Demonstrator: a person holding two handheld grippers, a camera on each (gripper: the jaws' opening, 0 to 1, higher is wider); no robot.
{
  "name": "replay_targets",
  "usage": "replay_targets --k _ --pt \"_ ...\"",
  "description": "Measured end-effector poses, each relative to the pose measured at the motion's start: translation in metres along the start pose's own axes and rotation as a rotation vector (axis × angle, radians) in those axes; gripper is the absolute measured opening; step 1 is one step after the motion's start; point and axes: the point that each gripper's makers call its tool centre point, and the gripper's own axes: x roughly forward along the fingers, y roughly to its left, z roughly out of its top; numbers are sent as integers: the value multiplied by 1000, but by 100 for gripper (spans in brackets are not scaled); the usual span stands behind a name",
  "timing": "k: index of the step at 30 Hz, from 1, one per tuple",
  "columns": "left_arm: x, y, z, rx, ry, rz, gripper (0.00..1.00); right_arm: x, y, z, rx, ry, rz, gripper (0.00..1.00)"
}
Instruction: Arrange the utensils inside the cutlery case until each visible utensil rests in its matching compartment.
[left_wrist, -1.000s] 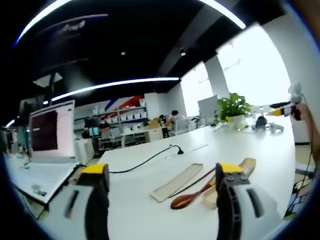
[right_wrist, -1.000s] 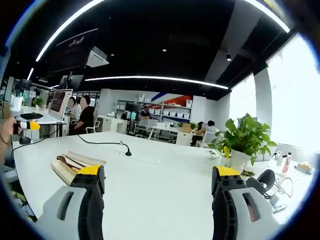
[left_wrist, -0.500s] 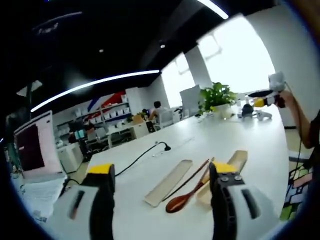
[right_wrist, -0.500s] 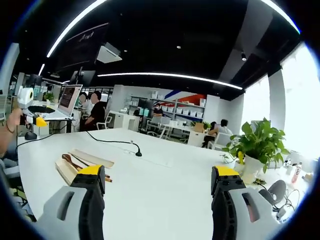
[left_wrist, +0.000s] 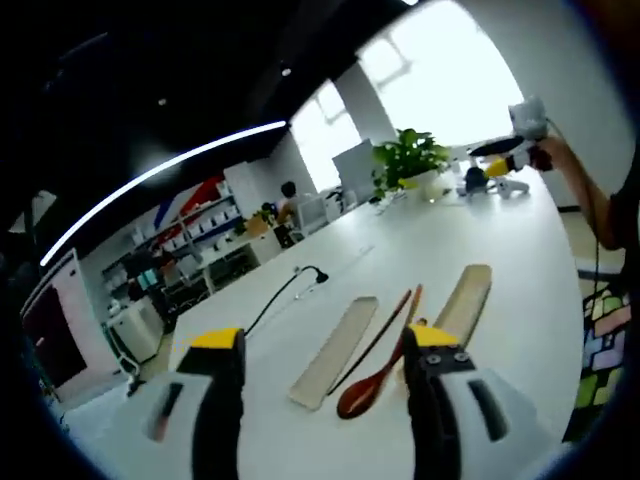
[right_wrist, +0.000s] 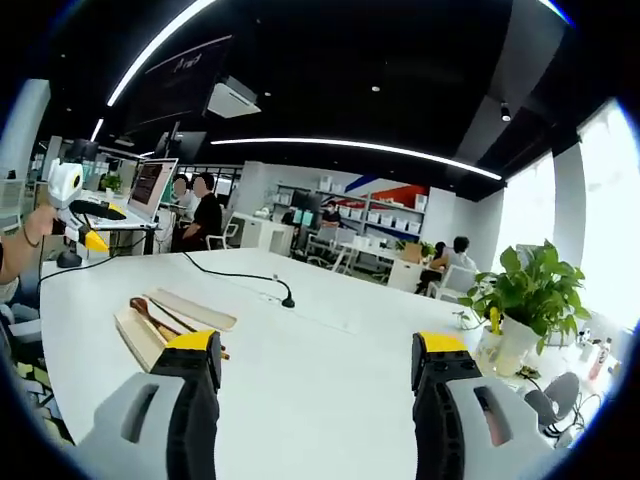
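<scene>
Wooden spoon (left_wrist: 372, 384): lies on your white table (left_wrist: 500, 260), touching the chopsticks (left_wrist: 378, 340), between the flat lid (left_wrist: 335, 350) and the case tray (left_wrist: 462, 300).
Left gripper (left_wrist: 318, 350): your jaws gape wide, gripping nothing, above the spoon.
Right gripper (right_wrist: 316, 352): spread wide too, empty, well apart from the case.

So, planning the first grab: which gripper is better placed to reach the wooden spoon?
Left, probably. The wooden spoon lies just ahead of the open left gripper, beside its jaw. From the open right gripper, the spoon sits off to the side.
</scene>
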Motion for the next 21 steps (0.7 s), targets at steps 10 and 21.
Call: replay_targets --k 10,21 --pt "23 -12 -7 86 105 -73 66 20 16 -8 -75 55 118 76" --pt "36 -24 -29 86 189 -129 62 43 27 -22 -139 127 218 70"
